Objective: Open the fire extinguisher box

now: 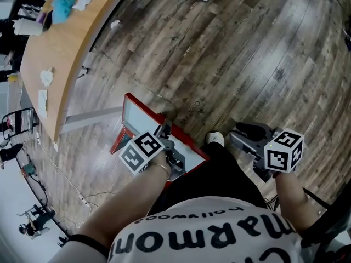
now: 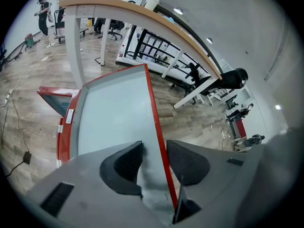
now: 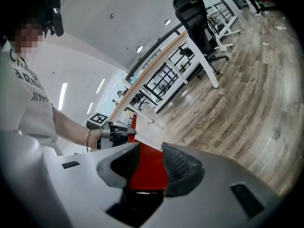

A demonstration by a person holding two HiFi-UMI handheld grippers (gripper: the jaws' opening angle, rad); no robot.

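Note:
The red fire extinguisher box (image 1: pixel 189 147) lies on the wood floor, its glass door (image 1: pixel 137 114) swung up and open. My left gripper (image 1: pixel 165 129) is at the door's free edge. In the left gripper view the door's red rim (image 2: pixel 154 113) runs between the jaws of my left gripper (image 2: pixel 153 160); a strip of pale glass (image 2: pixel 114 113) shows beside the left pad, so the jaws stand open around the rim. My right gripper (image 1: pixel 244 129) hangs to the right of the box, apart from it. It (image 3: pixel 151 163) is open and empty, with the red box (image 3: pixel 145 175) beyond its jaws.
A curved wooden desk (image 1: pixel 60 53) with a blue object (image 1: pixel 63 7) and paper scraps stands at the left, with a white leg (image 2: pixel 73 46) behind the box. Cables (image 1: pixel 33 174) trail on the floor at lower left. A black office chair (image 3: pixel 194 18) stands farther off. A shoe (image 1: pixel 215 139) is by the box.

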